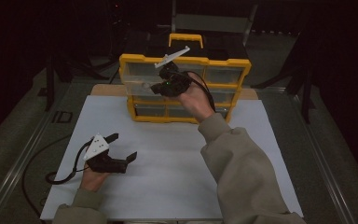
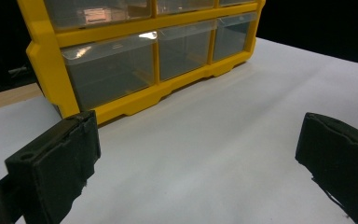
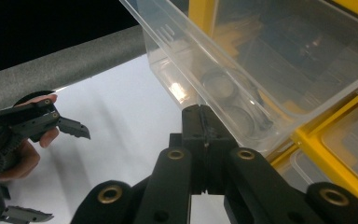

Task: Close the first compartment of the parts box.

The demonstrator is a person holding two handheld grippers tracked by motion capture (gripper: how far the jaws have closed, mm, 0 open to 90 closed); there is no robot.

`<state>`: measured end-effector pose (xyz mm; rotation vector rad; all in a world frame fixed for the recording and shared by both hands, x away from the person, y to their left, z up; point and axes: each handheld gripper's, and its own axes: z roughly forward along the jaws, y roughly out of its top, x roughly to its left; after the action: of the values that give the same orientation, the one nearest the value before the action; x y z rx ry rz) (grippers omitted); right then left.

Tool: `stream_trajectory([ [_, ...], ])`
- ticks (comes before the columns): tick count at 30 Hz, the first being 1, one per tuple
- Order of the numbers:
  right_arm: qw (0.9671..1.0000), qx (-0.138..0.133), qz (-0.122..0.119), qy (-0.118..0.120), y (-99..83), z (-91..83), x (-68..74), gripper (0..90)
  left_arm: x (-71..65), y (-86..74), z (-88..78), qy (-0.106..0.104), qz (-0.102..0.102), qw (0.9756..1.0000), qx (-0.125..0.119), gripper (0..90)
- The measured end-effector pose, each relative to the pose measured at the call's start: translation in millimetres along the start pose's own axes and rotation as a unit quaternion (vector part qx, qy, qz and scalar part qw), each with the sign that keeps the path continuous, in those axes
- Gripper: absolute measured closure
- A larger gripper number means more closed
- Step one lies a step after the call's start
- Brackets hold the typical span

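Organizer: a yellow drawer organizer (image 1: 185,88) with a carrying handle stands at the far edge of the white desk (image 1: 168,177), about midway along it.
Drawer count: the high view shows two rows of three clear drawers, six counted; the left gripper view shows the three of the lower row (image 2: 168,51).
Pulled drawer: one clear plastic drawer (image 3: 242,79), top row, left, is drawn partly out towards the person; the rest sit flush.
Drawer contents: two dark ring-shaped parts (image 3: 235,112) lie on the floor of the pulled drawer near its front wall; what kind of part they are I cannot tell. Contents of the other drawers are too dim to make out.
Right gripper (image 3: 204,126): raised in front of the organizer, its fingers pressed together on the front lip of the pulled drawer.
Left gripper (image 1: 121,147): held over the near left part of the desk, well apart from the organizer, its fingers (image 2: 56,158) spread wide with bare desk between them.
Grippers counted: two.
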<state>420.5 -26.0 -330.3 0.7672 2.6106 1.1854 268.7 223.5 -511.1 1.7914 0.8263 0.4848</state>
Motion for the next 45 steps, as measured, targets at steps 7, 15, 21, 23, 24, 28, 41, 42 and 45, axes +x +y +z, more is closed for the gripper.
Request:
stream_trajectory([
  [7,0.9999,0.003,-0.003,-0.013,-0.4,4.6,2.7,90.0,-0.2,0.3,-0.2,0.000,-0.001,1.0000,-0.002,0.7],
  [15,0.9998,0.000,0.003,-0.017,-0.3,8.5,3.1,90.0,0.1,0.4,-0.5,0.000,0.000,1.0000,-0.003,0.7],
  [21,0.9998,-0.006,0.007,-0.019,0.3,8.6,2.8,90.0,0.1,0.4,-0.2,0.000,0.000,1.0000,-0.002,0.7],
  [23,0.9998,-0.008,0.008,-0.019,0.9,8.3,3.0,90.0,0.1,0.3,-0.1,0.000,0.000,1.0000,-0.002,0.7],
  [24,0.9997,-0.010,0.009,-0.019,1.3,8.1,3.3,90.0,0.0,0.3,0.0,0.000,0.000,1.0000,-0.002,0.7],
  [28,0.9996,-0.015,0.010,-0.020,2.6,7.4,3.6,90.0,0.1,0.2,0.1,0.000,0.000,1.0000,-0.001,0.7],
  [41,0.9993,-0.025,0.012,-0.025,3.7,6.7,2.7,90.0,0.3,0.4,-0.4,0.001,0.000,1.0000,-0.002,0.7],
  [42,0.9993,-0.025,0.013,-0.025,3.6,6.7,2.5,90.0,0.3,0.5,-0.4,0.001,0.001,1.0000,-0.002,0.7],
  [45,0.9992,-0.027,0.014,-0.026,3.2,7.1,2.4,90.0,0.2,0.5,-0.5,0.001,0.000,1.0000,-0.002,0.7],
])
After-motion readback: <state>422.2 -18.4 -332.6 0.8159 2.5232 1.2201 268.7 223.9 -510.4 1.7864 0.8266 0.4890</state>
